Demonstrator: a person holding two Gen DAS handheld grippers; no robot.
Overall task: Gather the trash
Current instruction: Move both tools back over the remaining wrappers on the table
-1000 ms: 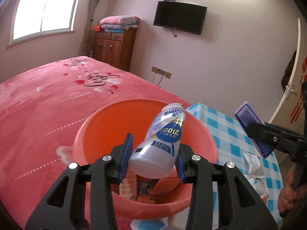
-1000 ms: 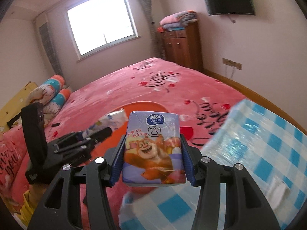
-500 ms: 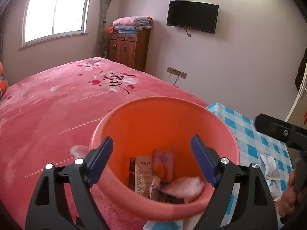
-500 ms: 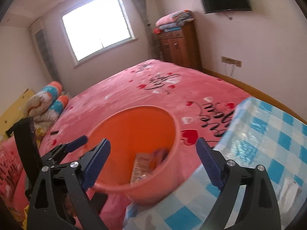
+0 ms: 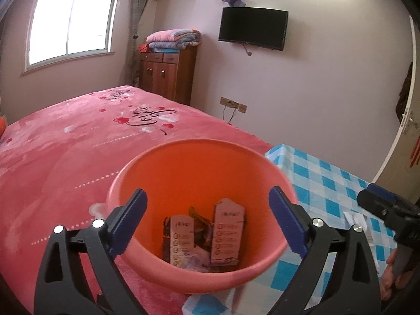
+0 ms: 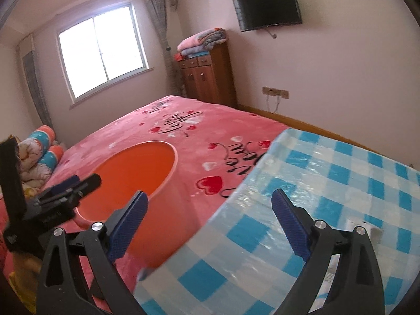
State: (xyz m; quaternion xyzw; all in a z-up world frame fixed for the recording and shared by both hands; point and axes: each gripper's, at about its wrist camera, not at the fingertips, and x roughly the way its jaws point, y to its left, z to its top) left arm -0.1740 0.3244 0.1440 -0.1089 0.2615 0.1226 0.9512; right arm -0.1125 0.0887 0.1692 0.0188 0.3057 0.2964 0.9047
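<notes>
An orange plastic bucket [image 5: 202, 157] stands on the pink bed beside the checked table. Cartons [image 5: 228, 231] and wrappers lie at its bottom. My left gripper [image 5: 207, 210] hovers over the bucket's mouth, its jaws opening wide with nothing between them. In the right wrist view my right gripper [image 6: 210, 210] is over the table's near edge, right of the bucket [image 6: 136, 165], its jaws also opening and empty. A white paper scrap [image 6: 362, 225] lies on the cloth just beyond its right finger. Paper scraps [image 5: 357, 218] also show in the left wrist view.
The table [image 6: 341, 173] has a blue and white checked cloth and butts against the bed [image 6: 183, 120]. A wooden cabinet [image 5: 168, 73] with folded blankets stands at the far wall. A hand [image 5: 393, 283] holds the right tool at the frame edge.
The left jaws spread and the white bottle left them; the right jaws spread and the tissue pack left them. The right gripper swung right, from over the bucket to the table edge.
</notes>
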